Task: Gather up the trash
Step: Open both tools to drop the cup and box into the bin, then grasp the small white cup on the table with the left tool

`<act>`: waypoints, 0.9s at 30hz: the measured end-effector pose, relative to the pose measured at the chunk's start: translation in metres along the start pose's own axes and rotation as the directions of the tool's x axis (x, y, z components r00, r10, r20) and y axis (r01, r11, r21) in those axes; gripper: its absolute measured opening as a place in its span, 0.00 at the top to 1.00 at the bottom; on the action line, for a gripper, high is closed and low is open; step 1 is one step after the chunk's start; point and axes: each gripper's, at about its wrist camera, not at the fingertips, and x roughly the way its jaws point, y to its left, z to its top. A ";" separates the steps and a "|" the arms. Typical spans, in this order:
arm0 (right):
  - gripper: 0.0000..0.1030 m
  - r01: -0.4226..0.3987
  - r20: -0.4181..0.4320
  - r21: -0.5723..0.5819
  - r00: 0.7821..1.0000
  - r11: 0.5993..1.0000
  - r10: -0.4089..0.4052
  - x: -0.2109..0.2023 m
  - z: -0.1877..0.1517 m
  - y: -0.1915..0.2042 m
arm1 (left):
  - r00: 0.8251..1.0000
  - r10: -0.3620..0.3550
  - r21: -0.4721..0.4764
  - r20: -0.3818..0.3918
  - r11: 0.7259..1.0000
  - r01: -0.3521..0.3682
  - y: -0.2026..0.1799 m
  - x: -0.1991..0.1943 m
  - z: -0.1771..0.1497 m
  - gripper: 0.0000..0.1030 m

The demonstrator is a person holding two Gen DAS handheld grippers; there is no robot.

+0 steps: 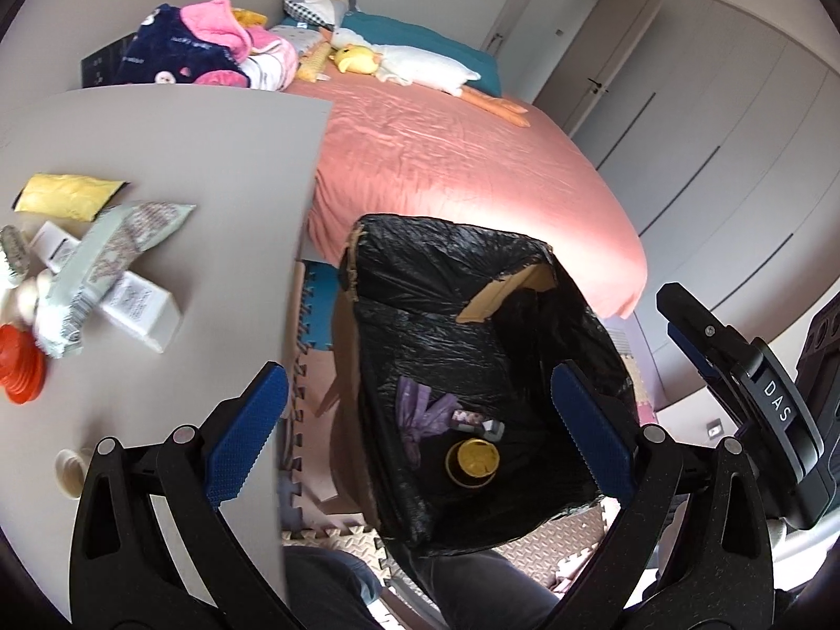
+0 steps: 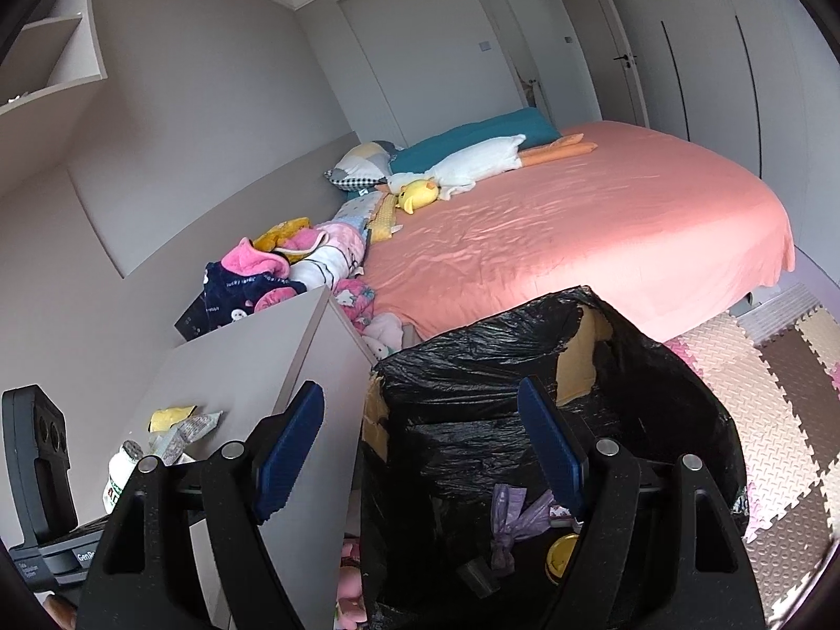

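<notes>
A home bedroom: pink-sheeted bed point(image 2: 604, 220) with plush toys point(image 2: 462, 168), wardrobe doors point(image 2: 709, 79).

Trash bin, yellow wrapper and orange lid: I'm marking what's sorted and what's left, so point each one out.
trash bin point(image 1: 420, 283), left wrist view, on the black liner's inner wall.
yellow wrapper point(image 1: 65, 195), left wrist view, middle of the packet.
orange lid point(image 1: 18, 365), left wrist view, on its ridged top.

A big bed with a pink sheet point(image 2: 604, 220) fills the room. A long white stuffed goose point(image 2: 472, 165) lies by a teal pillow point(image 2: 472, 139). Soft foam puzzle mats point(image 2: 777, 399) cover the floor.
</notes>
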 end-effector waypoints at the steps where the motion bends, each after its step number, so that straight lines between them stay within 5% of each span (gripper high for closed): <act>1: 0.25 -0.010 -0.007 -0.009 1.000 1.000 0.010 0.002 -0.002 0.005 | 1.000 0.006 -0.006 0.002 1.000 -0.006 0.004 -0.002 -0.001 0.06; 16: 0.25 -0.105 -0.078 -0.103 0.992 0.989 0.097 0.015 -0.025 0.062 | 0.991 0.129 -0.075 0.025 0.989 -0.127 0.061 -0.035 -0.023 0.06; 24: 0.25 -0.141 -0.112 -0.132 0.986 0.981 0.126 0.022 -0.035 0.080 | 0.971 0.237 -0.074 0.028 0.969 -0.235 0.083 -0.045 -0.034 0.06; 27: 0.25 -0.153 -0.125 -0.140 0.983 0.978 0.136 0.025 -0.039 0.086 | 0.958 0.286 -0.061 0.027 0.957 -0.284 0.089 -0.045 -0.037 0.17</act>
